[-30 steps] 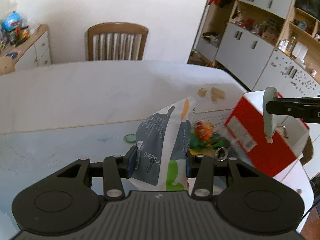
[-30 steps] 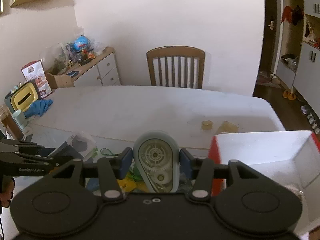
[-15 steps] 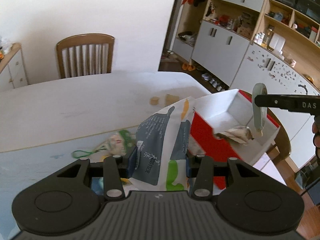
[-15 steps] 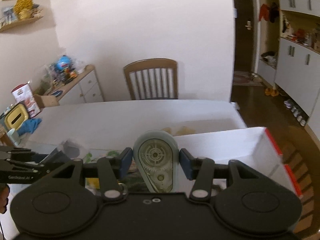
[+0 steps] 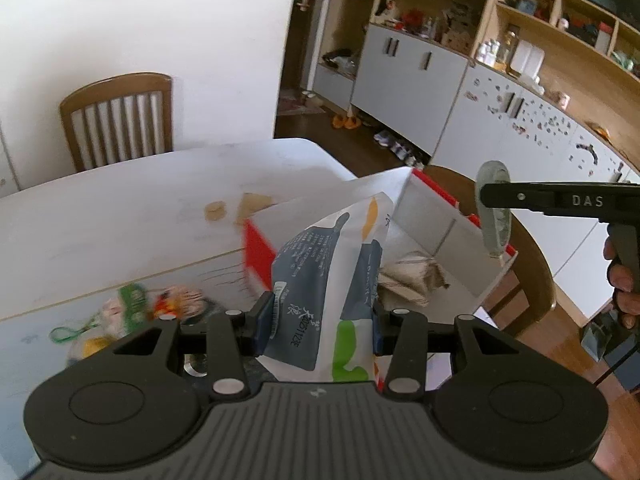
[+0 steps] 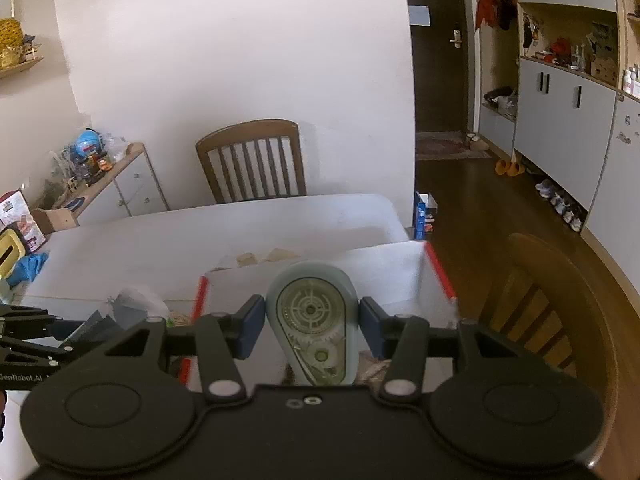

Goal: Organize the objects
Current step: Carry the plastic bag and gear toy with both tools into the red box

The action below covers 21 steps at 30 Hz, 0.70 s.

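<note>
— Both tools have swung over to the box [image 5: 436, 216]: left tool [image 5: 323, 322] clamps the bag [image 5: 332, 264], right tool [image 6: 312, 322] clamps the tape dispenser [image 6: 311, 320].

— So both hang above the box on the surface [image 5: 120, 208], ready to drop in, I'd guess.

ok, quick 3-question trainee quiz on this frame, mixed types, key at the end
1. True or false: the left hand-held gripper holds a printed pouch.
2. What does the right hand-held gripper hold? A) correction tape dispenser B) spoon C) cup
3. Fill in: the white box has ___ outer sides.

Key: 1 true; 2 A; 3 red. In the left wrist view the dispenser hangs above the box, which already holds a crumpled wrapper.
</note>
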### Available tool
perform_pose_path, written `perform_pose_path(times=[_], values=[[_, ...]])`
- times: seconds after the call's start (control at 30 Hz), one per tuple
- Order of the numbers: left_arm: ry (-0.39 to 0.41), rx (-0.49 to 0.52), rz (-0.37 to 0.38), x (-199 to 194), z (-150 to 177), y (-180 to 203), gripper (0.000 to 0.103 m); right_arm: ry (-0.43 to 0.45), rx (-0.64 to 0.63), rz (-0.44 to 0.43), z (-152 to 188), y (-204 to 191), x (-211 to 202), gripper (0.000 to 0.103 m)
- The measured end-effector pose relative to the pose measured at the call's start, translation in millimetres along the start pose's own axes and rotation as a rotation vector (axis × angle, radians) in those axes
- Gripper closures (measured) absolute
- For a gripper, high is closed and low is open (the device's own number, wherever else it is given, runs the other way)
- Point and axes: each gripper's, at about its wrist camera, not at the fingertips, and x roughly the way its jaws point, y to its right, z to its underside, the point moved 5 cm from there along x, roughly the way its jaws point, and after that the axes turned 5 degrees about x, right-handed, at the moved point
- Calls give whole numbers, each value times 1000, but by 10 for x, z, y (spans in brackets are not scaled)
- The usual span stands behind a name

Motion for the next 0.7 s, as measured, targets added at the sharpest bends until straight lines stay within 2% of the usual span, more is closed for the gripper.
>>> perform_pose_path(times=[0.23,0.47,0.7], values=[[-43,35,-9,384,-162,387,59,-17,27,-8,2,345,103,53],[-94,26,-47,831,-284,505,59,-65,22,-9,59,516,333,53],[-165,38,-91,1269,-310,561,59,-115,-28,-26,116,511,585,53]])
